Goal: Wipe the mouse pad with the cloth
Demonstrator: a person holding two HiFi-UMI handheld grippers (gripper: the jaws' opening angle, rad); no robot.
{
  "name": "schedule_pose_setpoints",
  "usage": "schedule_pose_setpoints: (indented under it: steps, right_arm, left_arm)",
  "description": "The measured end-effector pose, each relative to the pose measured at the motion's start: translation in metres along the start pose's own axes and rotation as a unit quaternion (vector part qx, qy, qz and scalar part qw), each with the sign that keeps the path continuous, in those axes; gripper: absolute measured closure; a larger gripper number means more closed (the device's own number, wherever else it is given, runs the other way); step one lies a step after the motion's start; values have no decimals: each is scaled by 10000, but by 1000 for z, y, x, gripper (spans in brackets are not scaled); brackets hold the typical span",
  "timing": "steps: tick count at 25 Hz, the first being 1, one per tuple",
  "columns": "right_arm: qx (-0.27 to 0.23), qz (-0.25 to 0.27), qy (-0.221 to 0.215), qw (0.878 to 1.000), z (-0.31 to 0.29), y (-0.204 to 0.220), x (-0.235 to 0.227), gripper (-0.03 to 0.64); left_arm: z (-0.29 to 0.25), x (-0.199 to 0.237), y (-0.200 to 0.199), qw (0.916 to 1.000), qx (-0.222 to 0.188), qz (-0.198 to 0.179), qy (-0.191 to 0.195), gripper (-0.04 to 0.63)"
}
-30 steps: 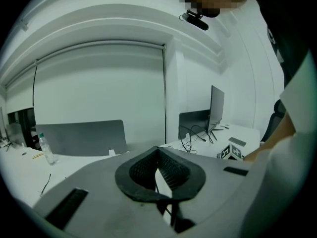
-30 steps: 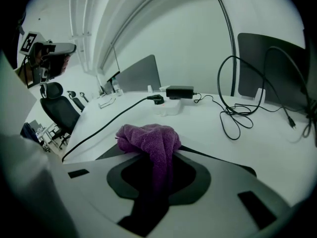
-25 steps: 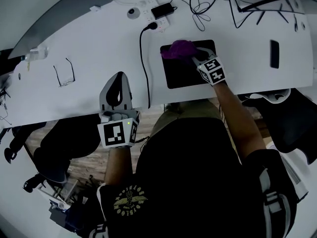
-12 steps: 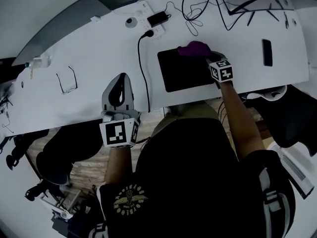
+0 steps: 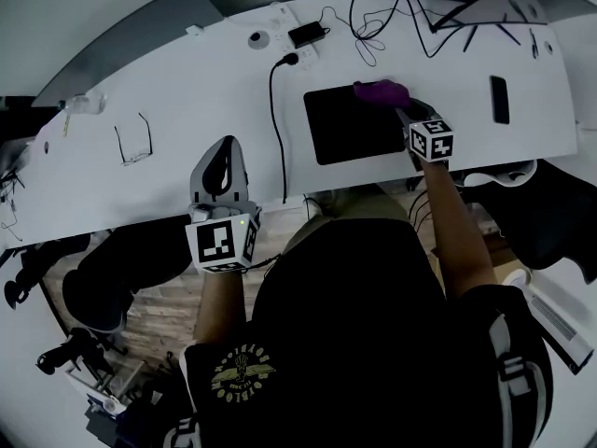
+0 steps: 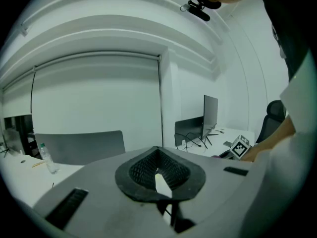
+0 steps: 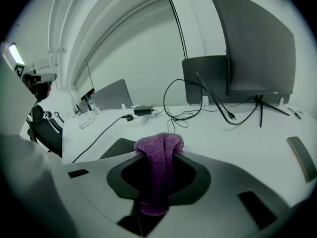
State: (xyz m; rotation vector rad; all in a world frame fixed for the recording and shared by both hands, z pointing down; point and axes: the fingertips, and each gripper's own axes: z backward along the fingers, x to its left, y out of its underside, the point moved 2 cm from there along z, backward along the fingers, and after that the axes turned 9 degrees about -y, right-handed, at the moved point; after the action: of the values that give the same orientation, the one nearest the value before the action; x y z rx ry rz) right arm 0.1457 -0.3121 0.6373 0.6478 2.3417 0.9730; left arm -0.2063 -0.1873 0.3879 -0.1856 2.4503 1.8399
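Observation:
A black mouse pad lies on the white desk, right of a black cable. My right gripper is shut on a purple cloth, which rests at the pad's far right corner. In the right gripper view the cloth hangs bunched between the jaws, with a corner of the pad to the left. My left gripper hovers at the desk's near edge, well left of the pad, shut on nothing. The left gripper points out across the room.
Glasses lie at the left. A power strip, an adapter and tangled cables fill the far side. The cable runs to the near edge. A phone lies right of the pad. Chairs stand nearby.
My right gripper has dragged the cloth rightward along the pad's far edge, from its left corner to its right corner. The left gripper has held its place.

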Motion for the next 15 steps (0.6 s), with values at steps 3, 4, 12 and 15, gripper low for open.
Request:
schedule_pose_setpoints:
  steps: [3, 4, 12, 15]
  right_arm:
    - [-289, 34, -243, 9993, 15, -12, 29, 528]
    - [-365, 49, -331, 9988, 19, -15, 40, 529]
    - [-503, 160, -1015, 9934, 26, -18, 116, 529]
    - [-445, 212, -1251, 9909, 19, -12, 145, 529]
  left_arm:
    - [9, 2, 1, 10000, -4, 13, 15, 592]
    - [13, 2, 1, 10000, -5, 17, 30, 592]
    - [47, 11, 3, 10000, -70, 3, 11, 592]
    - [63, 15, 8, 10000, -57, -11, -31, 592]
